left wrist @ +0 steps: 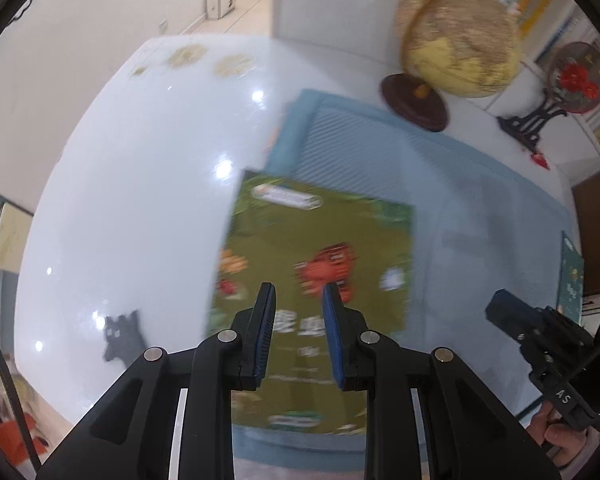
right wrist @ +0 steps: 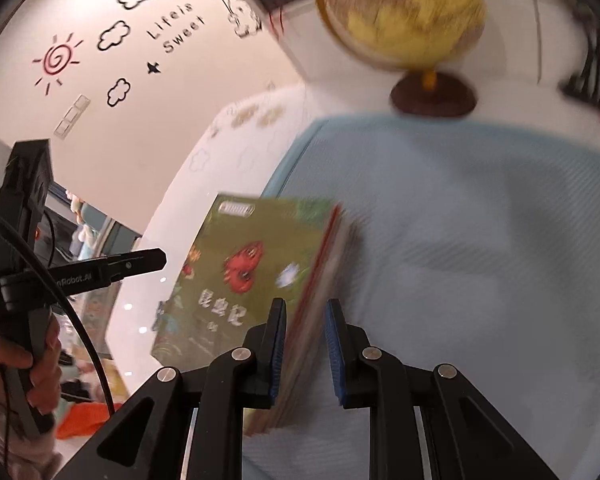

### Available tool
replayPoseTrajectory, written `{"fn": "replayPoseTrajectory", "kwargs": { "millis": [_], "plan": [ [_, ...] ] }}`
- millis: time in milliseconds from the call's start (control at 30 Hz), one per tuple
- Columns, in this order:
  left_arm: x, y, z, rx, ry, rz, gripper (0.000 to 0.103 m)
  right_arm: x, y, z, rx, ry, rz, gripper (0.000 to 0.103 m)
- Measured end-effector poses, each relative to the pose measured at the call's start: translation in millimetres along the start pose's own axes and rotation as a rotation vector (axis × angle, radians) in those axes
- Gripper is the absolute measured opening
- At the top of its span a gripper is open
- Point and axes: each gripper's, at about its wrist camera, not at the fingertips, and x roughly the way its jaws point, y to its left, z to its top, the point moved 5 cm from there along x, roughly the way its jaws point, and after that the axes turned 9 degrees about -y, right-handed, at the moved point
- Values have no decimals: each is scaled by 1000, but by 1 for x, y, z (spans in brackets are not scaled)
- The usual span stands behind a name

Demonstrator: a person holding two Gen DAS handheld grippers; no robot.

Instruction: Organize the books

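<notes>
Green book [left wrist: 316, 264] lies flat on blue mat [left wrist: 480, 200], left edge overhanging onto white bench [left wrist: 140, 200]. Left tool [left wrist: 299, 300] and right tool [right wrist: 306, 312]: jaws slightly apart, holding nothing.

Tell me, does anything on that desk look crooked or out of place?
The green book lies askew on the blue mat, its left edge hanging past the mat onto the white table. A second book sits off at the mat's right end. Nothing looks spilled or damaged.
</notes>
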Motion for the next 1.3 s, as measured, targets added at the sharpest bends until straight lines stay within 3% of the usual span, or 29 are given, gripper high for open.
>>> {"fn": "replayPoseTrajectory", "kwargs": {
  "millis": [200, 333, 633, 800, 933, 1067, 1100, 1200, 1300],
  "plan": [
    [1, -83, 9, 71, -38, -23, 22, -63, -69, 11, -4, -107, -99, 30],
    [12, -150, 7, 107, -37, -79, 22, -111, -145, 5, 64, -140, -189, 32],
    [70, -307, -24, 160, 87, -226, 22, -208, -320, -36, 264, -136, -387, 38],
    [102, -395, -55, 211, 157, -343, 22, -240, -391, -64, 368, -124, -482, 38],
    [122, -455, -86, 247, 226, -414, 22, -249, -431, -86, 421, -85, -530, 38],
    [138, -494, -116, 299, 289, -428, 24, -241, -442, -103, 419, -11, -559, 38],
    [137, -499, -119, 308, 263, -426, 28, -237, -444, -105, 412, 7, -562, 38],
    [134, -507, -121, 320, 238, -415, 34, -229, -437, -106, 376, 13, -552, 38],
    [133, -507, -120, 318, 256, -441, 34, -216, -419, -100, 365, 6, -443, 38]
  ]
}}
